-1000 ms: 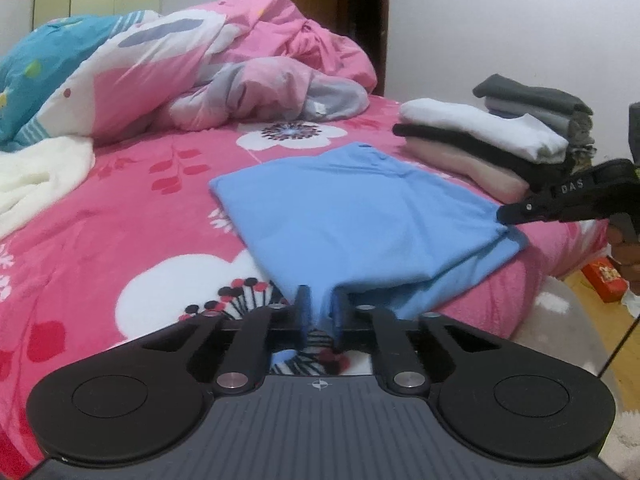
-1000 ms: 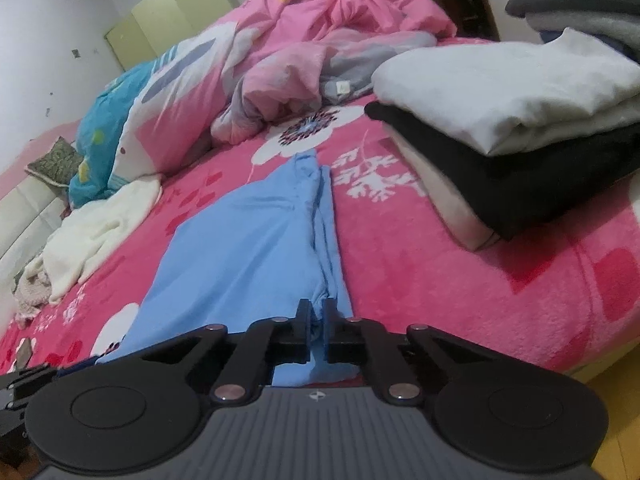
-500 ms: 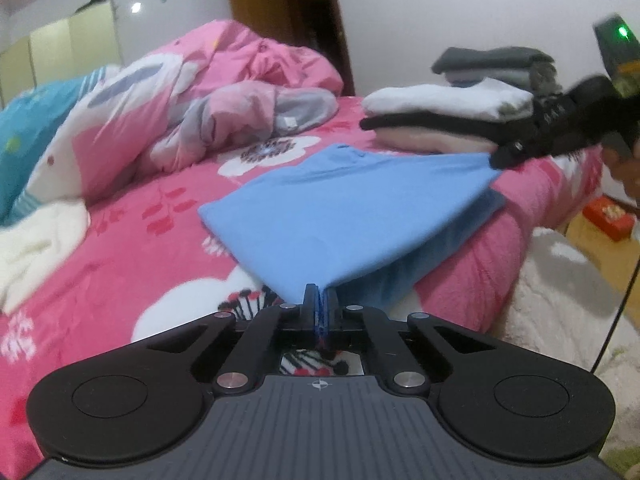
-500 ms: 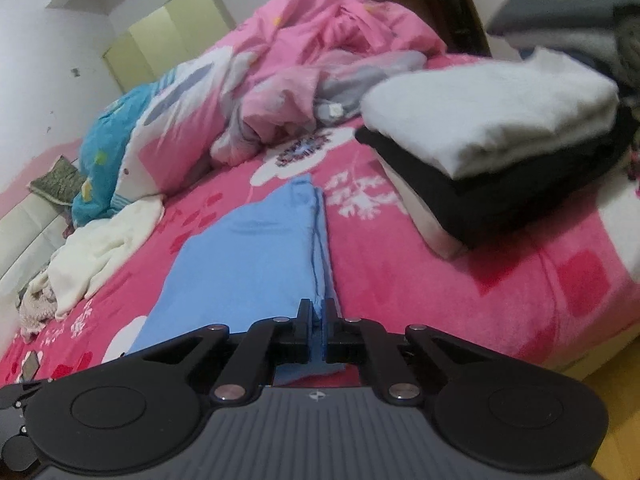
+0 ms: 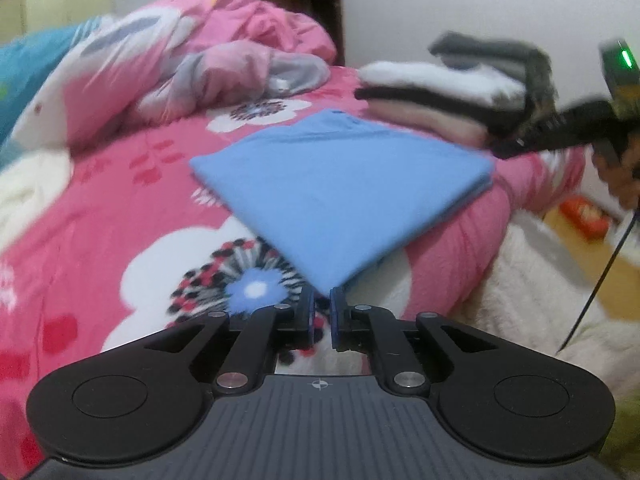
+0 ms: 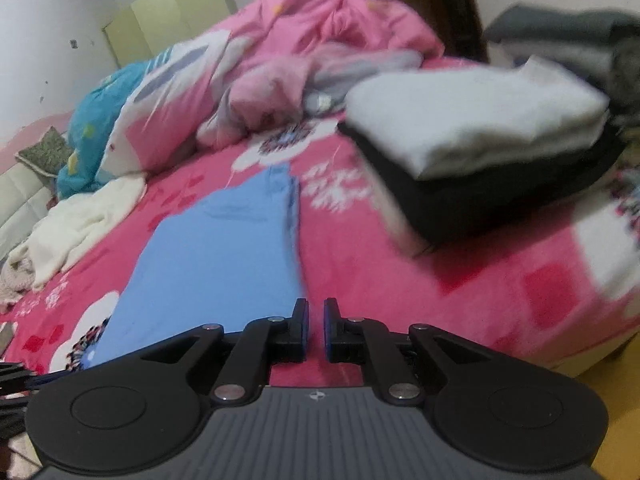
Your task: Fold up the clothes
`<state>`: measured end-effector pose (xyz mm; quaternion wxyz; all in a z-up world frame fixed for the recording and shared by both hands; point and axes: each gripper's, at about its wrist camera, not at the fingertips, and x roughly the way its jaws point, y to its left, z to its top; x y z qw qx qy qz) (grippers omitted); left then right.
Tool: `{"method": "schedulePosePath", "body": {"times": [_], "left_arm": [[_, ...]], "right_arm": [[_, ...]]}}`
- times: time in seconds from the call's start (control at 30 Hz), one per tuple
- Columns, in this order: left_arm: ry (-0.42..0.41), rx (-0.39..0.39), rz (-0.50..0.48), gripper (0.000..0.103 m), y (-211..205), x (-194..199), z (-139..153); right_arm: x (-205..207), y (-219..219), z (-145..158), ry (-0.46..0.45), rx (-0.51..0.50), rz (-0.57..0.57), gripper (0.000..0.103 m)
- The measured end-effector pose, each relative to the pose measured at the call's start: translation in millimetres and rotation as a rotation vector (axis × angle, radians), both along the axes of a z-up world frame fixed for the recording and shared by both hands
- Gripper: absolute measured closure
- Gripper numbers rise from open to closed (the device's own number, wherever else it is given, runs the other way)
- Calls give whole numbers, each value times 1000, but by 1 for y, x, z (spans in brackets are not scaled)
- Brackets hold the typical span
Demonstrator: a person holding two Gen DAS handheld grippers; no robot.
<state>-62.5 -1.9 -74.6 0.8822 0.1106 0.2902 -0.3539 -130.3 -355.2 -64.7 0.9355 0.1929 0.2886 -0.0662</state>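
I am looking along both grippers at a blue garment (image 5: 340, 184) that is lying folded flat on a pink floral bedspread (image 5: 120, 208). I am holding the left gripper (image 5: 321, 316) at the garment's near corner, and its jaws are standing a narrow gap apart; the corner's tip is reaching down to the gap, but I cannot tell whether the pads are touching cloth. I am holding the right gripper (image 6: 315, 328) just beside the garment's near right corner, over bare bedspread, and its jaws are also parted narrowly with nothing between them. In the left view the right gripper is showing as a dark blurred shape just beyond the garment's far right corner. A stack of folded clothes (image 6: 480, 160), white over black with grey on top, is sitting just to the right of the garment. A rumpled pink duvet (image 6: 304, 60) is lying heaped behind the garment, and a cream cloth (image 6: 76, 228) is lying to the garment's left.
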Motion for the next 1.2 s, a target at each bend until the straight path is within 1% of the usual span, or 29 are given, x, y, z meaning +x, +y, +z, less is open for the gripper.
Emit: {"method": "schedulePosePath", "body": {"times": [0.13,0.2,0.23,0.3,0.33,0.37,0.43,0.47,0.5,0.57,0.63,0.67,0.7,0.73,0.77,0.83,0.9,0.93,0.97,1.03,1.07,1.13,1.2], "left_arm": [[45,-129,62,91,13,22,17],[46,-162,64,86,0,37,21],[54,-180,53,85,-9,44,20],[112,-205,41,83,-29,59,12],[145,-209,32,83,-35,64,6],[176,-203,30,83,-41,68,-2],[230,-165,49,83,-44,75,-24],[239,-187,53,83,-39,75,-30],[247,-203,55,83,-33,75,-30],[224,-209,53,81,-29,76,-16],[196,-223,46,70,-29,80,-5],[182,-238,40,64,-31,83,0],[168,-254,33,64,-34,87,4],[174,-257,33,64,-39,93,3],[185,-256,33,64,-44,100,1],[206,-225,39,64,-53,111,-10],[216,-177,45,65,-55,116,-24],[206,-160,42,66,-53,115,-29],[190,-165,33,66,-49,113,-32],[188,-177,24,66,-41,110,-32],[191,-183,22,66,-37,111,-32],[198,-196,18,66,-34,112,-33],[205,-201,19,66,-34,112,-33]], "right_arm": [[5,5,18,-69,-60,11,96],[8,8,27,-104,-90,18,96],[17,18,26,-116,-110,54,96],[34,33,20,-129,-139,113,97],[40,38,15,-128,-148,136,97],[47,38,5,-92,-159,134,97],[56,32,-13,-6,-178,114,98],[58,26,-22,43,-186,97,97],[60,20,-30,91,-193,81,96],[65,13,-11,121,-156,92,96],[75,15,14,65,-188,112,96],[88,17,23,33,-199,131,96],[101,18,32,2,-209,150,96],[117,21,34,-9,-208,167,96],[137,22,31,-7,-193,194,96],[177,25,25,-2,-164,246,96],[208,16,1,78,-163,222,96],[223,11,-10,118,-163,209,99],[226,3,-14,133,-173,172,103],[231,-13,-22,163,-195,97,103],[231,-14,-13,159,-238,66,103],[234,-8,2,106,-248,90,103],[244,1,10,80,-178,171,103]]}}
